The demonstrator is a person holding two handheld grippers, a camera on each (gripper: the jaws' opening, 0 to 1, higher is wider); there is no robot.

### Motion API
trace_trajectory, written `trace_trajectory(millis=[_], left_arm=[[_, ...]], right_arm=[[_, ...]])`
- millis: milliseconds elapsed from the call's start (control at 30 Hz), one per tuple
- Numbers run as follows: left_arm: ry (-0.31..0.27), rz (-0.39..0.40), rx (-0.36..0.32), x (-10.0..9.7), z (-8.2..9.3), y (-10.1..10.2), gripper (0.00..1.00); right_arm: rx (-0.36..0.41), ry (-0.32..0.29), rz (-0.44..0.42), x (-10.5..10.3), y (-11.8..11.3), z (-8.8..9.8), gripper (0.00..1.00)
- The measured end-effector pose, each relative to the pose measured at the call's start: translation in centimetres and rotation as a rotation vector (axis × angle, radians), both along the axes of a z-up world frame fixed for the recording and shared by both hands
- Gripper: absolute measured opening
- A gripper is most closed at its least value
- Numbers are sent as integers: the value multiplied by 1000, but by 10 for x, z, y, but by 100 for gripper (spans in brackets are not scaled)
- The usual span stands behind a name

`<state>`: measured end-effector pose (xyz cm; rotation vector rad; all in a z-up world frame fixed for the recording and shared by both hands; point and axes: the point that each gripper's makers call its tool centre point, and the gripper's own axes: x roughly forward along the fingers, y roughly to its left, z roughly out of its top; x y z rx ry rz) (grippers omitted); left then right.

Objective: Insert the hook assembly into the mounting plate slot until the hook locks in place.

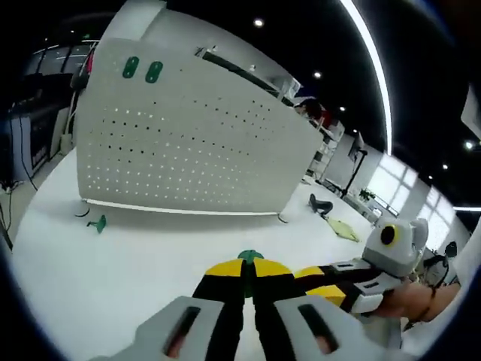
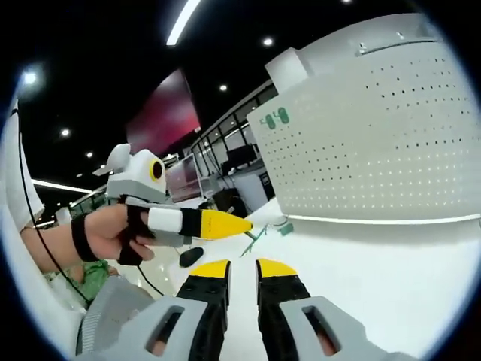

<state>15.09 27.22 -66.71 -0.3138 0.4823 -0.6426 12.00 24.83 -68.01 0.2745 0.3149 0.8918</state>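
- On the white table, the left gripper has its jaws nearly together on a small green hook, well short of the pegboard.
- The right gripper hangs narrow, jaws apart by a slim gap and holding nothing.
- Risk: so little of the hook shows past the jaw tips that it could twist or slip when pressed at a slot.
- The left gripper view shows a loose green piece by the board's foot; the right gripper view shows the hand on the left gripper.
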Motion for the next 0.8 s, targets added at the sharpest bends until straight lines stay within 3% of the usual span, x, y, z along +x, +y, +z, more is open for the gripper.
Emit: trace_trajectory(millis=[367, 433, 567, 800], left_arm=[[-53, -10, -16, -8, 16, -12, 2], [-93, -29, -3, -10, 18, -16, 2], [-85, -19, -17, -12, 17, -18, 2], [-106, -29, -11, -16, 18, -19, 3]], right_arm=[[30, 17, -29, 2, 2, 9, 7], [40, 4, -39, 3, 1, 12, 5], [67, 41, -47, 4, -1, 11, 4], [49, 33, -83, 4, -3, 13, 1]])
